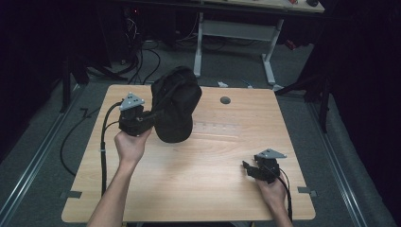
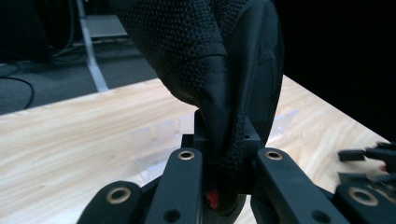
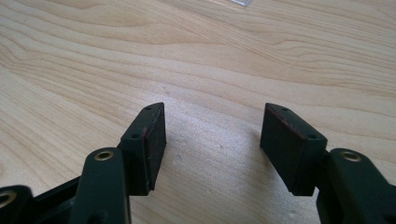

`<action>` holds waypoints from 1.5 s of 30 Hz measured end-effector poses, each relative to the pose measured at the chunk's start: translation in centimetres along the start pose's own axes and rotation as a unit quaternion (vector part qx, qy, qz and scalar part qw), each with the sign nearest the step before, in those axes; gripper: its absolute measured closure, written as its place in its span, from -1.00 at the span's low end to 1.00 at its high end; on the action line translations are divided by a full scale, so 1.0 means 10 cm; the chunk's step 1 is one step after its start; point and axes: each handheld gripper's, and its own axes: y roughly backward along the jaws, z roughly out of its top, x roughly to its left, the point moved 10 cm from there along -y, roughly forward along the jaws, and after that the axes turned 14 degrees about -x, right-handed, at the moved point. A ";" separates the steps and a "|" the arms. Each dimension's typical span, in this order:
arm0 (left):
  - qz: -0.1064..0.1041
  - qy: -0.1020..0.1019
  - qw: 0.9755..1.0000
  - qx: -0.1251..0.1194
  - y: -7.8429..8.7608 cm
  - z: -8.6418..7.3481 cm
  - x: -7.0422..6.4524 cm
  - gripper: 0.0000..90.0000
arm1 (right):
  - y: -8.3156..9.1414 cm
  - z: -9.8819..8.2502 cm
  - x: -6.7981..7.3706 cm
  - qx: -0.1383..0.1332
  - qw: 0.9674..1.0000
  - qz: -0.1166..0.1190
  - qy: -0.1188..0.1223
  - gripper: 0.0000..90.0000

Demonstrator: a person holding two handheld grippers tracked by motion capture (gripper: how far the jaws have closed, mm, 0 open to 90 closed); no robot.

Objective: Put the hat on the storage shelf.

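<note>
- Clamped on a fold of black fabric, the left gripper has its fingers pressed together around the cloth; in the left gripper view the pinched fold runs down between the two jaws, with a small red spot showing at its lower end.
- Held this way is a black cap, made of a dark, knitted-looking mesh with a smoother black panel beside it; the cap bulges up and away from the jaws, rounded and slightly crumpled.
- From the high view the cap hangs over the desk's far-left part, close to the far edge, lifted by the left gripper, which sits on its left side; whether its lower edge touches the wood I cannot tell.
- Over by the near-right corner, the right gripper is low over the desk, its fingers spread well apart with bare wood between them.
- Light wood grain covers the desk, with a small round grey hole near the far edge, to the right of the cap.
- Beyond the desk lies a grey floor with black cables and the white legs of another table; the rest of the room is dark.
</note>
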 end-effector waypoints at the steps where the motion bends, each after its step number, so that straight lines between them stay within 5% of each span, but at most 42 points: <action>1: 0.000 0.000 1.000 0.000 0.00 0.00 0.00 0.88 | 0.00 0.00 0.00 0.000 1.000 0.000 0.000 -0.10; 11: 0.026 -0.016 0.999 -0.031 -0.21 0.12 0.07 0.88 | 0.00 0.00 0.00 0.000 1.000 0.000 0.000 -0.12; 21: 0.060 -0.056 0.995 -0.049 -0.39 0.14 0.22 0.88 | 0.00 0.00 0.01 0.001 1.000 0.000 -0.002 -0.12; 33: 0.082 -0.086 0.992 -0.052 -0.48 0.06 0.35 0.88 | 0.00 0.00 0.01 0.001 1.000 -0.001 -0.003 -0.13; 45: 0.097 -0.093 0.989 -0.055 -0.53 0.01 0.40 0.87 | 0.00 0.00 0.01 0.000 1.000 -0.001 -0.002 -0.13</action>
